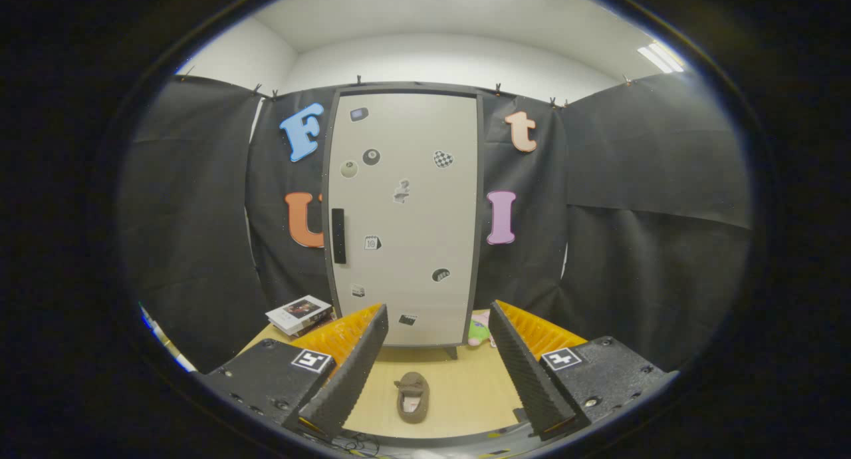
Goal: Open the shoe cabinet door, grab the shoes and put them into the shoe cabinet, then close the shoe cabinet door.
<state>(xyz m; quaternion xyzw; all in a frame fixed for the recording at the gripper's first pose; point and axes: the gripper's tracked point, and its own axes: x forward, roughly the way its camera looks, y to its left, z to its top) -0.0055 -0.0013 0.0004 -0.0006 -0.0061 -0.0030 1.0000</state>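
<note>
Step one is the one in hand, by my reading: the tall pale-grey shoe cabinet (405, 219) with its dark frame stands shut at the back of the light wooden worktop (465, 386), so the door has to be opened before anything else. Its door carries a scatter of small stickers and a black vertical bar handle (338, 236) on the side nearest the left finger, about halfway up.

The gripper (435, 369) hangs back from the cabinet with its fingers (352, 372) spread wide, holding nothing and touching nothing. Between them, a short way ahead on the worktop and well short of the cabinet's foot, lies a small brown slipper-like shoe (412, 397), its opening facing up and its long axis pointing roughly toward the door.

The next move, as I judge it, calls for lifting and steering toward the left so the fingers can straddle the black handle, then closing on it and pulling the door outward; the hinge is probably on the opposite edge, though it cannot be seen. The shoe sits close in front of the door and may be in the path of its swing.

A stack of books (299, 314) rests beside the cabinet beyond the left finger, and a small green and pink soft toy (479, 330) peeks out beside the cabinet's other corner.
</note>
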